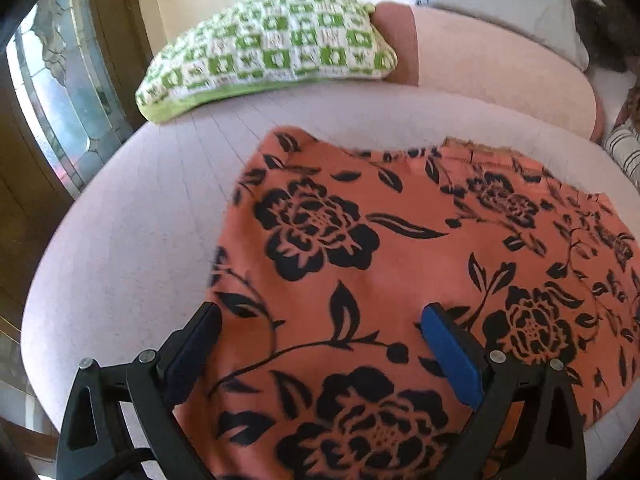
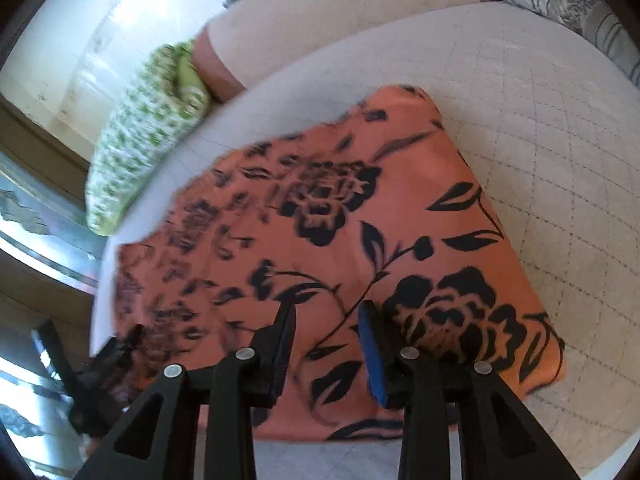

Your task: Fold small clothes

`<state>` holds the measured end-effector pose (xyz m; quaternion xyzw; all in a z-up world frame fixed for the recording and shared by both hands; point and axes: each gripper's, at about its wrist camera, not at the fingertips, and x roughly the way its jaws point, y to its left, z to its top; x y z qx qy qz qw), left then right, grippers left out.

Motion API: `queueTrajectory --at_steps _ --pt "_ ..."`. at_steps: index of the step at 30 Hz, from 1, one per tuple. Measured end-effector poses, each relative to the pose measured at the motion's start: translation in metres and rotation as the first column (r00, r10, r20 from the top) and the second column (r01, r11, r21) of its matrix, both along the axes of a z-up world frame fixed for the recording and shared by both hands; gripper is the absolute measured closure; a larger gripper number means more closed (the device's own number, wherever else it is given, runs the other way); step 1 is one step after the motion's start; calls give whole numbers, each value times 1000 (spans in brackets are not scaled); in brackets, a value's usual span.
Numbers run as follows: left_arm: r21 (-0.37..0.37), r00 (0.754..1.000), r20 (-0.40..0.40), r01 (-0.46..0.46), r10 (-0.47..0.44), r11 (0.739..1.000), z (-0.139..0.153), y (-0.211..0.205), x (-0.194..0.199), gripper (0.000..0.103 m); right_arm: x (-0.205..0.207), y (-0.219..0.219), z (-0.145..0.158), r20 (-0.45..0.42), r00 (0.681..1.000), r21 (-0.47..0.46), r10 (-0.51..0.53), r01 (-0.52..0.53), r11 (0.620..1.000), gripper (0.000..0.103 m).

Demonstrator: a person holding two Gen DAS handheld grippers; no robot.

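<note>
An orange cloth with black flower print (image 1: 400,264) lies spread flat on a pale quilted cushion (image 1: 132,240). My left gripper (image 1: 320,316) is open wide above the cloth's near left part, its fingers apart and holding nothing. In the right wrist view the same cloth (image 2: 340,220) lies on the cushion (image 2: 540,140). My right gripper (image 2: 328,312) is open above the cloth's near edge and holds nothing. The left gripper (image 2: 104,364) shows dimly at the cloth's left corner in that view.
A green and white checked pillow (image 1: 272,48) lies at the back of the cushion and also shows in the right wrist view (image 2: 148,128). A pink bolster (image 1: 480,60) lies behind. Striped fabric (image 2: 568,4) sits at the far right. A window (image 1: 60,100) is on the left.
</note>
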<state>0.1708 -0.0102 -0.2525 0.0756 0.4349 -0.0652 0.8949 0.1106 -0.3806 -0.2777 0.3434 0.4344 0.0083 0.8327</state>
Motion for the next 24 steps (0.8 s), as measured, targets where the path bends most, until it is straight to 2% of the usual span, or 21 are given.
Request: queueTrajectory --at_steps 2,4,7,12,16,20,21,24 --pt "-43 999 29 -27 28 999 13 13 -11 3 -16 -3 9 63 998 -2 -23 23 1000 67" --pt "-100 996 57 -60 66 993 25 31 -28 3 -24 -1 11 84 996 22 -22 20 1000 67" --pt "-136 986 63 -141 151 981 32 58 -52 3 -31 8 13 125 992 54 -6 -1 999 67" --pt "-230 973 -5 -225 230 947 27 97 -79 3 -19 41 21 190 977 63 97 -111 992 67" --pt "-239 976 -49 -219 214 946 19 99 -97 3 -10 61 17 188 971 83 146 -164 983 67" --pt "-314 972 -147 -221 183 923 6 96 -99 4 -5 79 20 210 958 63 194 -212 975 67" --pt "-347 971 -168 -217 167 912 3 94 -99 6 -5 85 21 212 954 54 212 -228 972 67" --pt "-434 972 -208 -193 111 880 -2 86 -94 29 -4 96 20 206 949 47 239 -254 966 67"
